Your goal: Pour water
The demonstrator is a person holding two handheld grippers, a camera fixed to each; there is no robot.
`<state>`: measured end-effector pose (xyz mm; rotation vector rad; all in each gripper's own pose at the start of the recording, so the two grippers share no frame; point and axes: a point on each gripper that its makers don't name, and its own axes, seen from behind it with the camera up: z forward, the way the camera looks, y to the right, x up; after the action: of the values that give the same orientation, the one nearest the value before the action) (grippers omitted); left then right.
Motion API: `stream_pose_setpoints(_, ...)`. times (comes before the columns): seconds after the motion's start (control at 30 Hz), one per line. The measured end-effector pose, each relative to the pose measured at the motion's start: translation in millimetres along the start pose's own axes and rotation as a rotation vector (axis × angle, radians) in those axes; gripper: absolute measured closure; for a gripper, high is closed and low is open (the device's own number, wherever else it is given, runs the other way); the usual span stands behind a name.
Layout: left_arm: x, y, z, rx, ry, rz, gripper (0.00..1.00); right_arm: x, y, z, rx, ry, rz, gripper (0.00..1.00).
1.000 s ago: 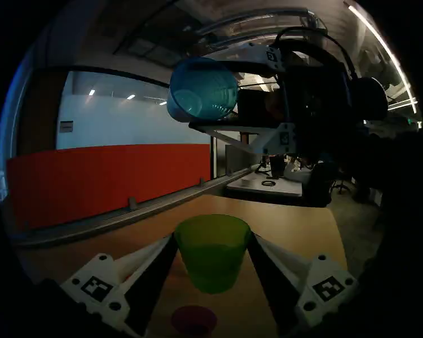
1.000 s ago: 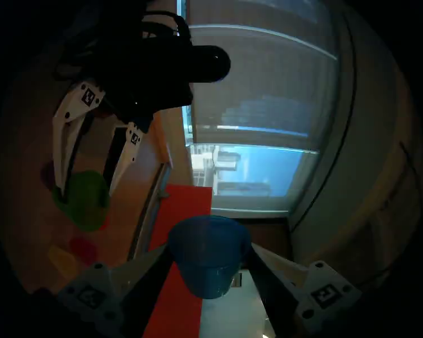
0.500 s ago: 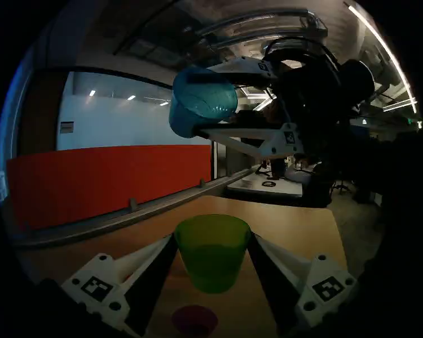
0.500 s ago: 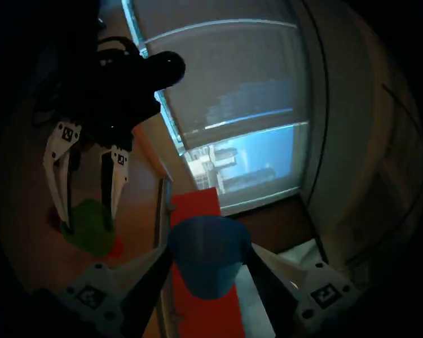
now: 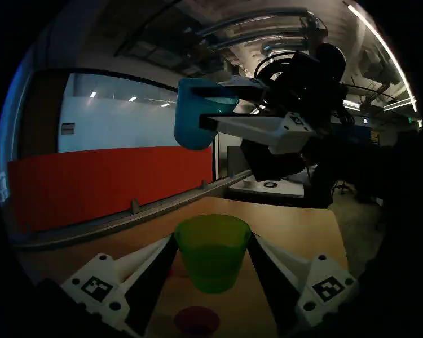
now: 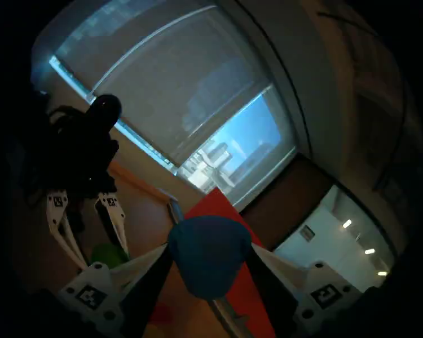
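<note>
Left tool [image 5: 211,241]: both fingers closed part-way onto the green cup [image 5: 212,256], pressing its 2 sides, cup upright, mouth up. Can't tell if its base rests on the counter [image 5: 302,231] or hangs just above it. A small red round thing [image 5: 196,320] lies on the counter just in front of the cup.

Right tool [image 6: 210,250]: same partial grip, 2 fingers pinching the blue cup [image 6: 208,265]. From the left gripper view that cup sits high above the green one and farther back, near upright, rim on top. An orange wall panel [image 5: 98,180] runs behind the counter.

No stream visible, and it's too dim to read the water level in either cup.

My read: this is the gap around the pour itself, with the 2 cups well apart and nothing flowing. A pour from here needs the blue rim brought down over the green mouth, then a slow tilt, with the left tool holding steady. Risk: tipping from this height splashes or misses.
</note>
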<state>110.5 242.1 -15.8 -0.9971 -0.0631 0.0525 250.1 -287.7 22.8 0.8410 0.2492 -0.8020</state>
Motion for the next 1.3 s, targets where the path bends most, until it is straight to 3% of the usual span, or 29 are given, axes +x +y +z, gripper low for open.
stream_pose_setpoints(0.2, -0.4, -0.8, 1.1, 0.003, -0.001, 0.003, 0.13, -5.1, -1.3, 0.1, 0.040, 0.000, 0.247, 0.11)
stream_pose_setpoints(0.7, 4.2, -0.6, 1.5, 0.008, 0.004, 0.005, 0.13, -7.2, -14.8, -3.1, 0.130, 0.006, 0.628, 0.11)
stream_pose_setpoints(0.8, 4.5, 0.2, 1.6, 0.009, 0.004, 0.007, 0.13, -5.4, -12.6, -4.3, 0.132, 0.012, 0.676, 0.11)
stream_pose_setpoints(1.3, 5.3, -7.0, -4.1, 0.029, 0.003, -0.005, 0.13, -28.6, -17.0, -14.8, 0.125, -0.046, 0.695, 0.11)
